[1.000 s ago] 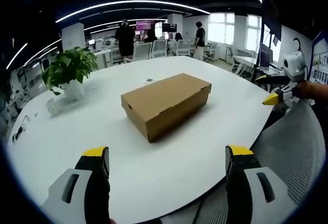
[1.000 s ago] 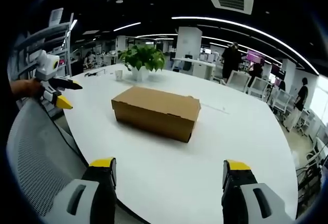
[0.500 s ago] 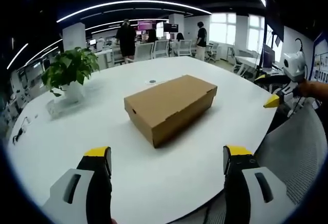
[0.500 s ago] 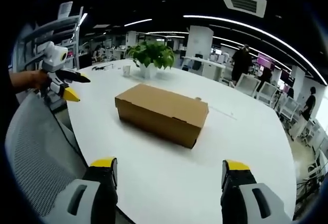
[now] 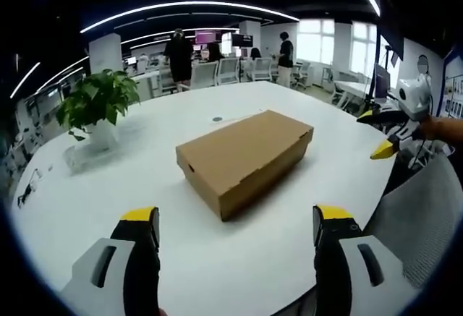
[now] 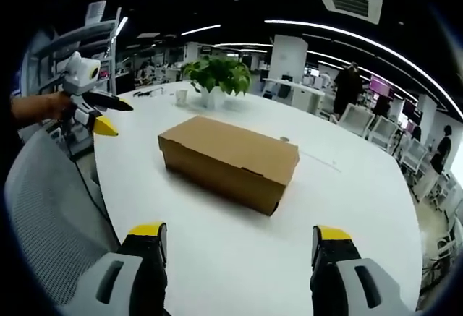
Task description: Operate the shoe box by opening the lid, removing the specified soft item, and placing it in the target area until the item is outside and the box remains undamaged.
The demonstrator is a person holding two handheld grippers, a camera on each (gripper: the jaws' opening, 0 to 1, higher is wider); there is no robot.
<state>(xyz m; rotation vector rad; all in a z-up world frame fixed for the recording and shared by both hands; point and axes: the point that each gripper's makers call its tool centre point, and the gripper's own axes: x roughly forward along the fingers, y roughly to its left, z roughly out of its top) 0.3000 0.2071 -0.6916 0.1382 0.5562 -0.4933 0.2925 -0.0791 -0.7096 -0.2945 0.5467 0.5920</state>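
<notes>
On the white table [image 5: 87, 207] the shoe box [image 5: 244, 158] lies closed near the middle, its lid seated flat all round, so the soft item inside cannot be seen. Beyond the box, toward the table's far edge, stands a potted plant [image 5: 97, 106], well apart from it; a mesh office chair [image 6: 51, 207] sits at the near edge of the table, on the person's side of the box.

Both tools are short of the box and touch nothing. The left gripper [image 5: 235, 247] has its jaws spread wide with only bare table between them, and the right gripper [image 6: 237, 262] is likewise spread and empty. Each also appears at the edge of the other's view, held off to the side of the box, beyond the table edge.

By my reading this is the approach, ahead of the lid-opening step. The next move would call for bringing one gripper to the lid's front lip and the other to steady the box base, then lifting gently so the cardboard neither creases nor tears
</notes>
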